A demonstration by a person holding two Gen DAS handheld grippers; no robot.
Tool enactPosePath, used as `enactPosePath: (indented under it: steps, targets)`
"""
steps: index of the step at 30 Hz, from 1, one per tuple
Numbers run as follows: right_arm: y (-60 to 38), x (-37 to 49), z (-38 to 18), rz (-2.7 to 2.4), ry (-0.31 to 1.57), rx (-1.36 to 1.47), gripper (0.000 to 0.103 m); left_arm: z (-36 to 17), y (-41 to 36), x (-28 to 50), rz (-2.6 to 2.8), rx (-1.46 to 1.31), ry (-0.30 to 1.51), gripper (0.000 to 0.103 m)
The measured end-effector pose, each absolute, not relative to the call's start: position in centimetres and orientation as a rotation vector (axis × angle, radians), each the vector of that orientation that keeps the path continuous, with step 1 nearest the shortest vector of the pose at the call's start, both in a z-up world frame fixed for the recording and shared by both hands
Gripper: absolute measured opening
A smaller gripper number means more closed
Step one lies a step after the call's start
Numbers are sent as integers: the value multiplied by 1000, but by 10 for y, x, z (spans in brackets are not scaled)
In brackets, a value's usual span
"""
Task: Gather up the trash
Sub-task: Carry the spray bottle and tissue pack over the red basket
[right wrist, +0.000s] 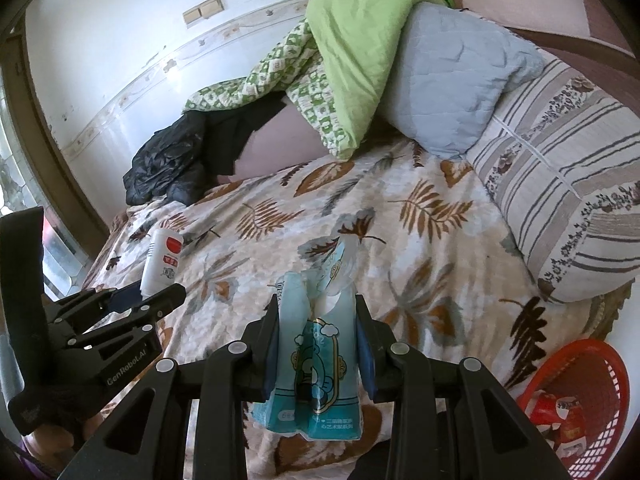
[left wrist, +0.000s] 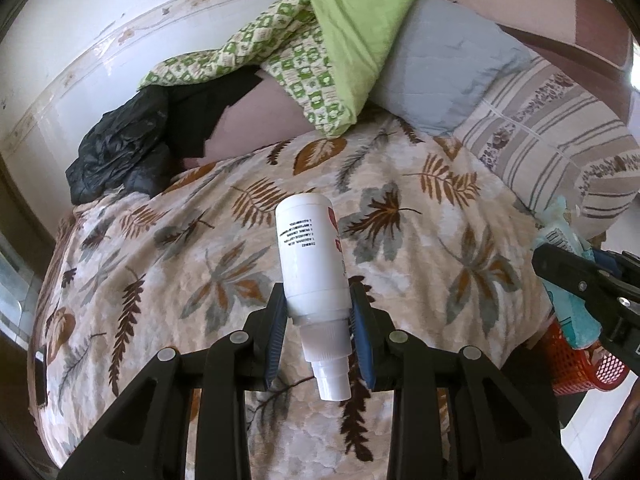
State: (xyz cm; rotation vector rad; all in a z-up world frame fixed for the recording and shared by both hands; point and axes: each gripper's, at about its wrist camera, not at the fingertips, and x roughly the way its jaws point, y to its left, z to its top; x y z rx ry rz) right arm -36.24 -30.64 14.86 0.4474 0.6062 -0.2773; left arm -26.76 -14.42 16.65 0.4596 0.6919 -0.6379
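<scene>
My left gripper is shut on a white spray bottle, held above the leaf-patterned bed cover with its nozzle toward the camera. The same bottle and left gripper show at the left of the right wrist view. My right gripper is shut on a crumpled teal tissue packet, held above the bed. That packet and the right gripper show at the right edge of the left wrist view. A red mesh basket stands on the floor at the lower right, with red trash inside.
The bed cover fills the middle. A striped pillow, a grey-blue pillow and green quilts pile at the head. A black jacket lies by the wall. The red basket sits right of the bed.
</scene>
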Motion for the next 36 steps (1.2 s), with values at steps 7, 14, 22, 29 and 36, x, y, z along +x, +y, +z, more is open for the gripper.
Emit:
enactPosePath:
  steps: [7, 14, 22, 29, 36]
  targets:
    - [-320, -376, 146, -319, 602, 465, 34, 165, -163, -279, -680, 488, 682, 30]
    - [-337, -394, 142, -372, 603, 491, 34, 162, -182, -294, -729, 515, 677, 30]
    - [-352, -414, 138, -425, 600, 521, 35, 158, -204, -311, -787, 552, 667, 30]
    - [-366, -433, 136, -476, 589, 543, 35, 155, -222, -326, -840, 578, 666, 30]
    - [-380, -453, 131, -534, 587, 566, 35, 153, -238, -340, -884, 603, 658, 30]
